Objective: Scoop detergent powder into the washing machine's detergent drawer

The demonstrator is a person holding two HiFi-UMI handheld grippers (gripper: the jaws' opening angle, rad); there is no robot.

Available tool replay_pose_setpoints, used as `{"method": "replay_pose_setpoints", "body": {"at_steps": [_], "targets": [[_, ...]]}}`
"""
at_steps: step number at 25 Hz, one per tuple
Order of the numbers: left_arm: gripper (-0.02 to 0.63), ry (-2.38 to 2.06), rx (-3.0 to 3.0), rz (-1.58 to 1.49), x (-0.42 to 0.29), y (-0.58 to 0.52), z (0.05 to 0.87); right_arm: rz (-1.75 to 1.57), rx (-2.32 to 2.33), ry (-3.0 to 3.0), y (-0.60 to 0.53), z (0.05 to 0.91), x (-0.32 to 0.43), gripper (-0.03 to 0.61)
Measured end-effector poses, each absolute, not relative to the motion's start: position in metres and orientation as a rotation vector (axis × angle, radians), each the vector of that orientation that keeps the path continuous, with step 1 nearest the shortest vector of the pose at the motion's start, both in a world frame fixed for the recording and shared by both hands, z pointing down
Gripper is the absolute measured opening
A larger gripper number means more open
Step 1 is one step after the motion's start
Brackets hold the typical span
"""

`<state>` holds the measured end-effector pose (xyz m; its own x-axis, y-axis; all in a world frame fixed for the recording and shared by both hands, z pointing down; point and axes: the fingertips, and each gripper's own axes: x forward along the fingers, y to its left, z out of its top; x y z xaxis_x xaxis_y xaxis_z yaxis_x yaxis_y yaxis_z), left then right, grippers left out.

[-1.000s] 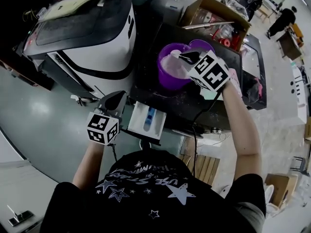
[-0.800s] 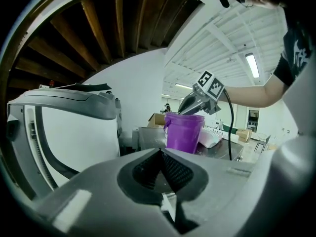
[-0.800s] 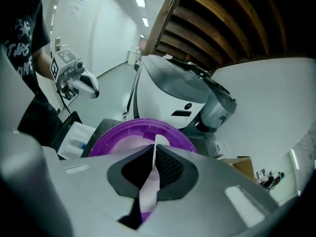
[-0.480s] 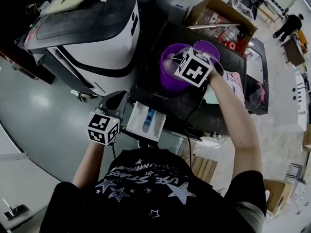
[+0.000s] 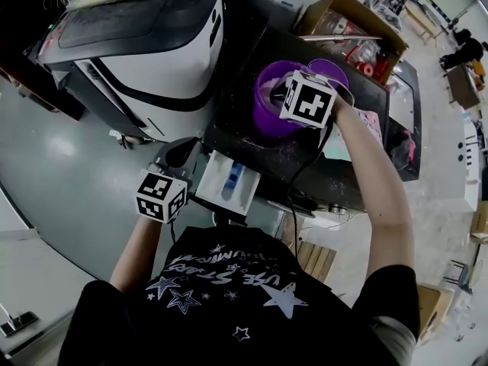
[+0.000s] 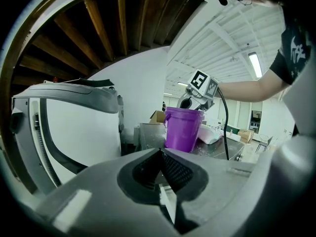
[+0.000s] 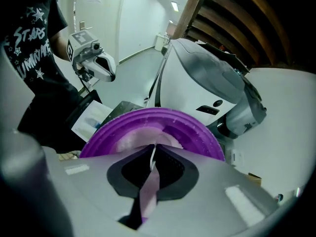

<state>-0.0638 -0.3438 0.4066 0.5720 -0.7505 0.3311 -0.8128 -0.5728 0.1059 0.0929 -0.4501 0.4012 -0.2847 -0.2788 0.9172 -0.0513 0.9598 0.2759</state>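
Observation:
A purple bucket (image 5: 267, 124) of white detergent powder (image 7: 127, 138) stands on a black table (image 5: 358, 170) beside the washing machine (image 5: 145, 44). My right gripper (image 5: 284, 91) hangs over the bucket's mouth, shut on a thin lilac scoop handle (image 7: 148, 186); its jaws hide the scoop's bowl. The white detergent drawer (image 5: 227, 185) is pulled out below the table's front edge. My left gripper (image 5: 178, 157) floats just left of the drawer. In the left gripper view, its jaws (image 6: 160, 151) are shut, with nothing seen between them, and they point toward the bucket (image 6: 183, 127).
A cardboard box (image 5: 347, 21) of odds and ends sits behind the bucket, with a purple lid (image 5: 333, 71) next to it. A wooden slatted stool (image 5: 313, 259) stands by my right side. Grey floor (image 5: 69, 174) spreads left of the machine.
My right gripper has swung from the bucket's right rim to over its mouth, its marker cube turning. The left gripper has held its place by the drawer.

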Motion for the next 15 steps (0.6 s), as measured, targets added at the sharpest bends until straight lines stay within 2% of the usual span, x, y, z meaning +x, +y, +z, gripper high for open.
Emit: {"method": "replay_pose_setpoints", "body": {"at_steps": [15], "targets": [[0.002, -1.313, 2.556, 0.384, -0.074, -0.338, 0.412, -0.030, 0.081, -1.800, -0.438, 0.406, 0.103, 0.037]]}}
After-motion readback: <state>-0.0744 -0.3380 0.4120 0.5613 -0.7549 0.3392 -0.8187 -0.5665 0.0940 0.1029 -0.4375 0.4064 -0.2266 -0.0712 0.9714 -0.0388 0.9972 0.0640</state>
